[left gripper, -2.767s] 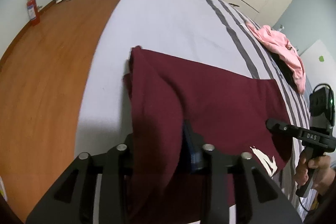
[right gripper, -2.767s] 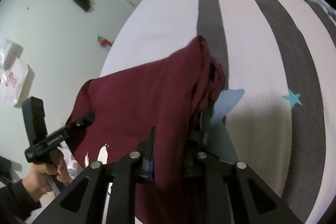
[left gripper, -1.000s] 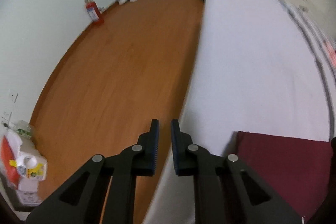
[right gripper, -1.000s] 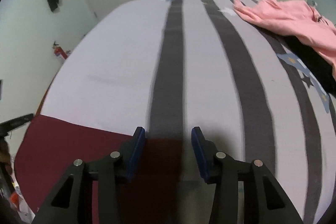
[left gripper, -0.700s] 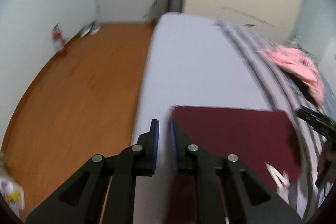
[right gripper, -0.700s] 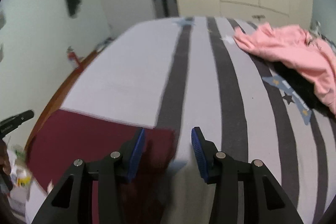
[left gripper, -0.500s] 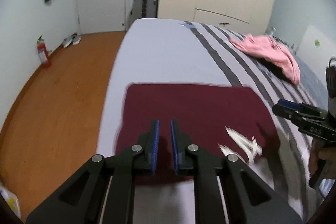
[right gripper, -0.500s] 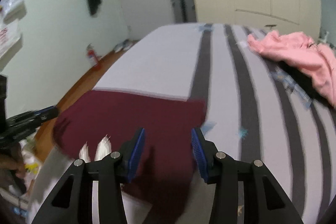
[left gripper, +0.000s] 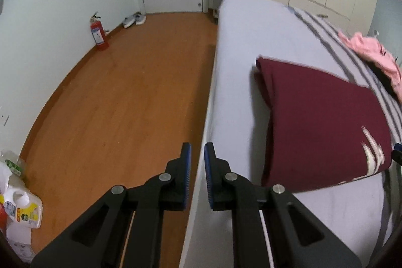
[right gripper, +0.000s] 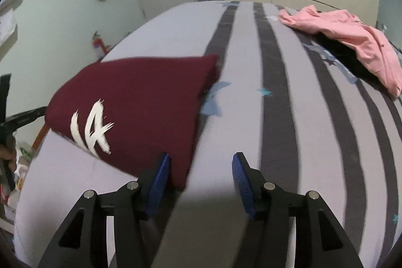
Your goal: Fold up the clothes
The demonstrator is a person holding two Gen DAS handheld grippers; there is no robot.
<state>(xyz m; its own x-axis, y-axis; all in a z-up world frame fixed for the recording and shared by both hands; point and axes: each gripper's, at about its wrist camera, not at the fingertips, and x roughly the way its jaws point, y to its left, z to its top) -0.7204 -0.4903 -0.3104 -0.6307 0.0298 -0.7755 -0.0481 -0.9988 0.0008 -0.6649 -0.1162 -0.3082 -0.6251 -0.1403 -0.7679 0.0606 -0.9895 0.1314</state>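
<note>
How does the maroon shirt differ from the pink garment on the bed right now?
The maroon shirt lies folded flat in a neat block with white lettering on top; the pink garment is a crumpled, unfolded heap. The maroon shirt sits near the bed's front edge, close to the right hand-held gripper; the pink garment lies farther back across the dark stripes. Both rest on the bed, held by neither gripper.

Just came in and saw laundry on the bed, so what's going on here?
A person with a tool in each hand is folding clothes on the bed. The maroon shirt lies folded, released. The left tool is shut and empty; the right tool, jaws just opening, holds nothing. A pink garment lies unfolded farther back.
</note>
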